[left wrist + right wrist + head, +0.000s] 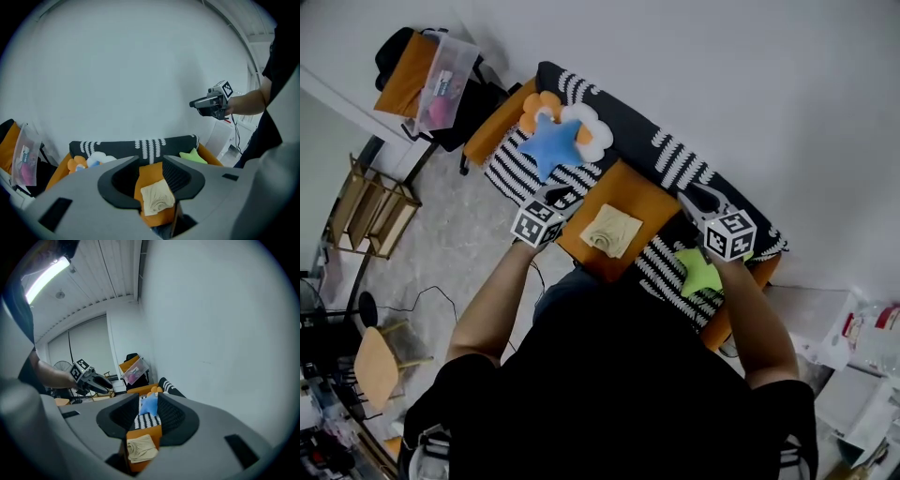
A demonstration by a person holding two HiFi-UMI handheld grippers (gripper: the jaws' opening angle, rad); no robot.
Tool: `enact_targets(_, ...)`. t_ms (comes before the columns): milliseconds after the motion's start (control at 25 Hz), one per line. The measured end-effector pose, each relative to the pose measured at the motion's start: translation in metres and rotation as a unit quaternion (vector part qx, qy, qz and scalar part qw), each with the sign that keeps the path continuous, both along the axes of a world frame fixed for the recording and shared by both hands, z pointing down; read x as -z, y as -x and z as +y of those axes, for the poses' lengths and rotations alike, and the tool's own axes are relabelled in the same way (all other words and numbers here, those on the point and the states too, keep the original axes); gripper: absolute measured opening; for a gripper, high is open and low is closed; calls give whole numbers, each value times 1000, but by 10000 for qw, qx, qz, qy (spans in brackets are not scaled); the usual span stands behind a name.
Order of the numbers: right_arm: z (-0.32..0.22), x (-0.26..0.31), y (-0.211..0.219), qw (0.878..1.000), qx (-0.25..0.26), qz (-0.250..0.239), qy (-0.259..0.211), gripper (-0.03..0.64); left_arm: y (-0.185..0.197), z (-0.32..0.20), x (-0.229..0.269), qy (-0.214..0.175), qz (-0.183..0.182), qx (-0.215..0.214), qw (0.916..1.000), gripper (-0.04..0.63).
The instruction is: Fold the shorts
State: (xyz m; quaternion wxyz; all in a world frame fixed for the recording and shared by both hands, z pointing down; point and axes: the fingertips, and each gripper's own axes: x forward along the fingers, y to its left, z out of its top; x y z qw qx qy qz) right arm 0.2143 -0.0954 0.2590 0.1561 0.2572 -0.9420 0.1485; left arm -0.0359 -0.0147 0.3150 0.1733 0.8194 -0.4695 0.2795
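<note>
Beige fabric shorts (612,231) lie folded into a small squarish bundle on an orange square cushion (636,192), approx. mid-cushion, w/ orange showing on all sides. The cushion sits on the seat of a black-and-white striped sofa (673,157) that backs onto a white wall.

Left gripper (565,197) hovers over the cushion's left corner, clear of both shorts and cushion. In the left gripper view its jaws stand apart w/ nothing between them. The shorts (157,198) show through the gap, well below.

Right gripper (689,199) hovers over the cushion's right corner, also touching nothing. In the right gripper view its jaws are parted and empty. The gap looks down on the shorts (140,447) at the near end of the cushion and the striped seat beyond.

Each gripper view also catches the other gripper held up in the air: the right one (213,101) on a bare forearm, the left one (93,380) likewise.

On the seat left of the cushion lies a blue star-shaped plush pillow (551,142). A white cloud-shaped pillow (595,131) and an orange flower-shaped pillow (534,108) sit behind it, touching it. Right of the cushion is a green star-shaped pillow (698,272), just beneath the right gripper's marker cube as the head view shows it.

The person wears a black top, forearms bare. At the head view's upper left there is a clear plastic bag w/ pink contents (445,75) on top of something orange and black; can't tell what.
</note>
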Motion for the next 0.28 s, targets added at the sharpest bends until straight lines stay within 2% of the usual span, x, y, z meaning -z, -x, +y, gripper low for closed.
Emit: enact_targets(280, 0, -6, -9, 10000, -87, -8, 35, 129, -8, 3, 1, 21, 255, 111, 9996, 168)
